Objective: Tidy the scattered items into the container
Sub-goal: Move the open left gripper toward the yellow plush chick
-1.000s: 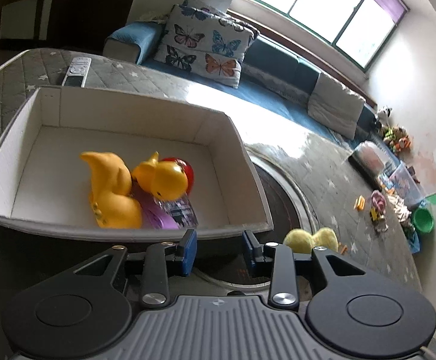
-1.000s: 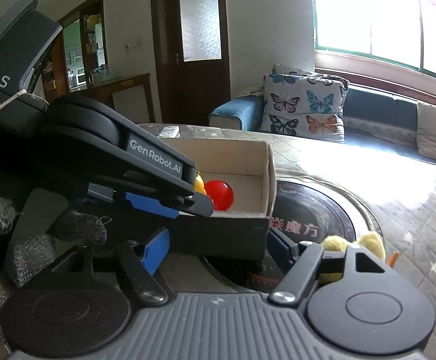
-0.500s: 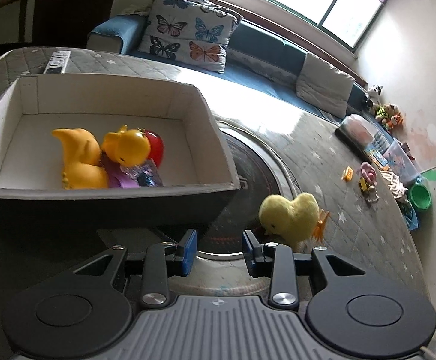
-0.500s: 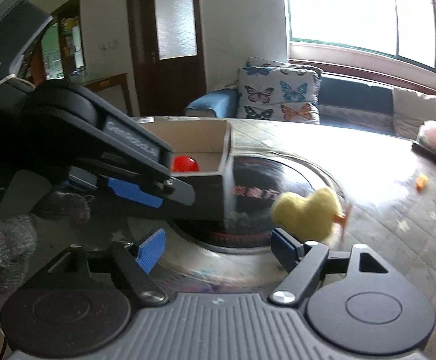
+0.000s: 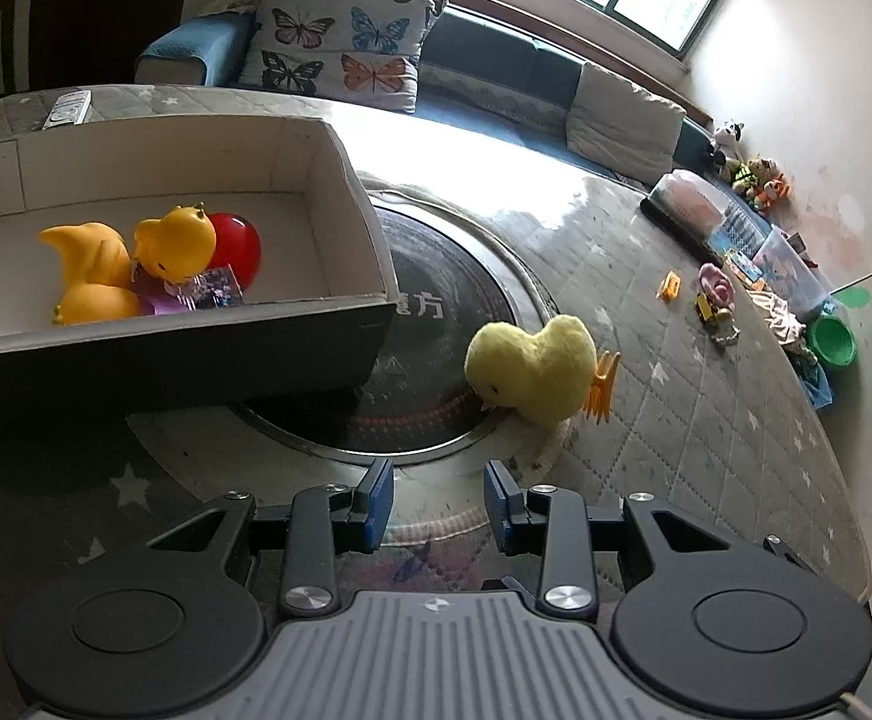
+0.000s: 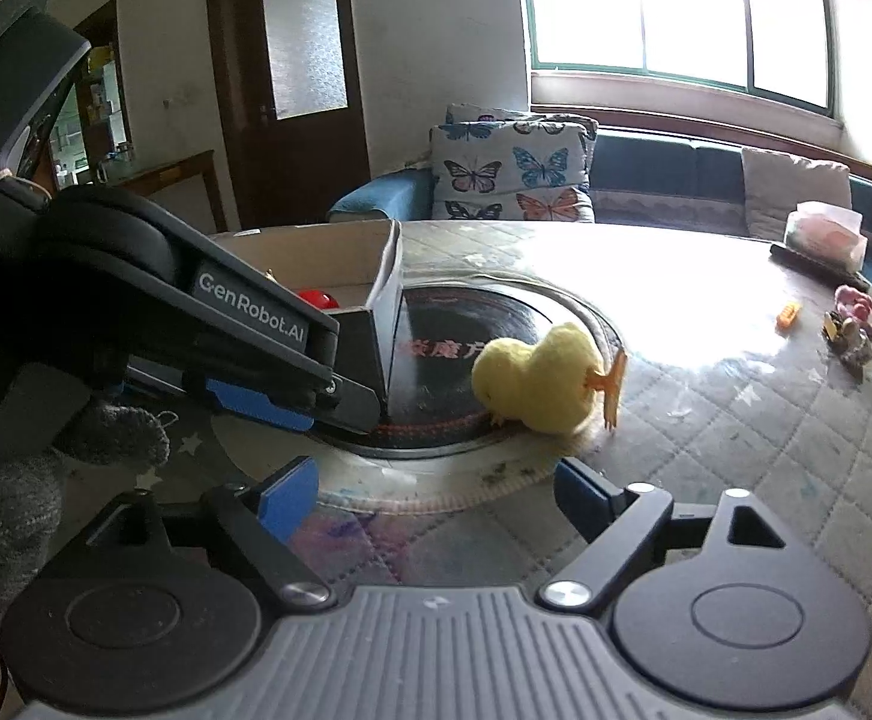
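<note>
A cardboard box [image 5: 339, 180] sits at the left and holds two yellow rubber ducks [image 5: 174, 243], a red ball [image 5: 237, 243] and a purple packet [image 5: 207, 291]. A yellow plush chick [image 5: 535, 369] lies on the table right of the box, face down on the dark round disc's rim; it also shows in the right wrist view [image 6: 541, 378]. My left gripper [image 5: 439, 501] is open and empty, a little short of the chick. My right gripper [image 6: 436, 495] is wide open and empty, in front of the chick. The box [image 6: 390, 324] shows behind the left gripper's body [image 6: 243, 324].
A dark round disc [image 5: 436, 330] is set into the quilted table. Small toys [image 5: 715, 300], an orange piece [image 5: 670, 287], clear containers [image 5: 790, 273] and a green bowl [image 5: 833, 341] lie at the far right. A remote [image 5: 66, 110] lies behind the box. A sofa stands beyond.
Both grippers have pulled back from the box and swung right, so the plush chick now sits ahead of them. The left jaws stand a little wider.
</note>
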